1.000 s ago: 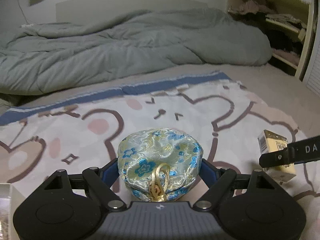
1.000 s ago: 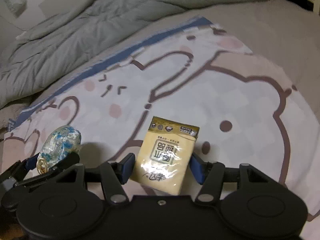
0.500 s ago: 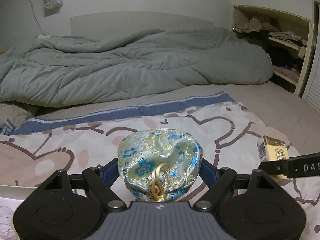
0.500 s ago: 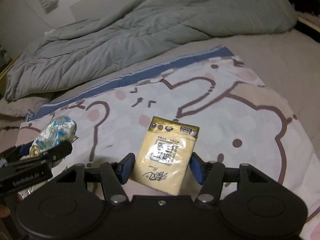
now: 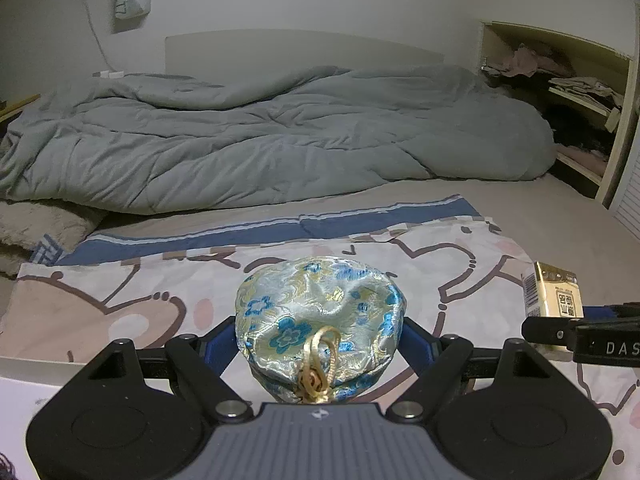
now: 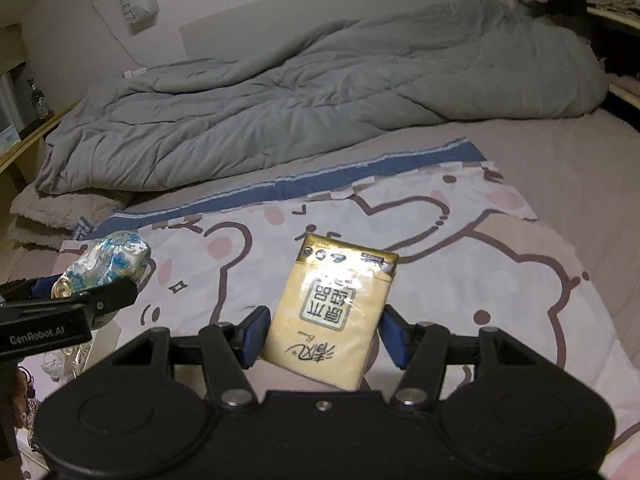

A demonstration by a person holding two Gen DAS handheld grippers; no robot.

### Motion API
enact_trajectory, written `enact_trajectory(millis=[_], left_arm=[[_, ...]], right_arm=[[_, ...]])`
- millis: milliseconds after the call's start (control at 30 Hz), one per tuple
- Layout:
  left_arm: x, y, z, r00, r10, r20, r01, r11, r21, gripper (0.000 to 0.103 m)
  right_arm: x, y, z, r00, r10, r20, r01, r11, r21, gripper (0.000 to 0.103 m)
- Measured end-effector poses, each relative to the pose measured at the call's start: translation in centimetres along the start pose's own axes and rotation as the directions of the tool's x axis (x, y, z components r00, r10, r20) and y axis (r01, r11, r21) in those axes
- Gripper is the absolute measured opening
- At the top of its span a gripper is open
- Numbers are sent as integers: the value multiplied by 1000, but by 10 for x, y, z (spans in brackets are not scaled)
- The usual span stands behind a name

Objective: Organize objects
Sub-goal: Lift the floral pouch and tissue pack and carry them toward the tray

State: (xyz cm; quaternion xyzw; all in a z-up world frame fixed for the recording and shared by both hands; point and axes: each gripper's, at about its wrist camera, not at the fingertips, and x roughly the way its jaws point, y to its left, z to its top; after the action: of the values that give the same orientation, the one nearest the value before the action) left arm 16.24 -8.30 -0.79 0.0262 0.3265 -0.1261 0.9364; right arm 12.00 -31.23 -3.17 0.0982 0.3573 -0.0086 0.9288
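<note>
One round, puffy brocade pouch [image 5: 320, 320], shiny silk with blue flowers and a gold cord knot, sits at lower centre of the left wrist view, pinched between the blue pads of the left tongs [image 5: 320, 344]. One flat, glossy yellow tissue pack [image 6: 332, 316], rectangular with printed characters, lies at the centre of the right wrist view, gripped at both sides by the right tongs [image 6: 324, 340]. Beneath both spreads a soft cartoon-bear sheet [image 6: 460, 264] on the bed; a rumpled grey quilted duvet [image 5: 260, 148] fills the upper half. At upper right, an open shelf [image 5: 568, 80] holds folded clothes.
</note>
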Motion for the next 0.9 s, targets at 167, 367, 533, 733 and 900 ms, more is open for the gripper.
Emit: enact_trajectory(millis=[167,367,533,733,900], left_arm=[[-9,9,-1,1000,13,2,-13,1000,-9,83],[-18,26,-5,999,34,0,-34,999,-22,83],[-27,49,-6,998,60,10,-59,997,-44,83],[-38,86,-13,994,101,31,-98,991,-91,83],[-45,121,-20,989,146,22,-142,981,-132,83]], right_arm=[[-4,11,-1,1000,-9,16,10,999,-38,60],[-6,25,-3,999,-33,28,35,996,-77,60],[-1,39,-4,1000,-21,22,23,995,-93,60],[4,60,-7,1000,24,19,-22,993,-114,60],[10,84,-9,998,54,16,-52,990,-134,60]])
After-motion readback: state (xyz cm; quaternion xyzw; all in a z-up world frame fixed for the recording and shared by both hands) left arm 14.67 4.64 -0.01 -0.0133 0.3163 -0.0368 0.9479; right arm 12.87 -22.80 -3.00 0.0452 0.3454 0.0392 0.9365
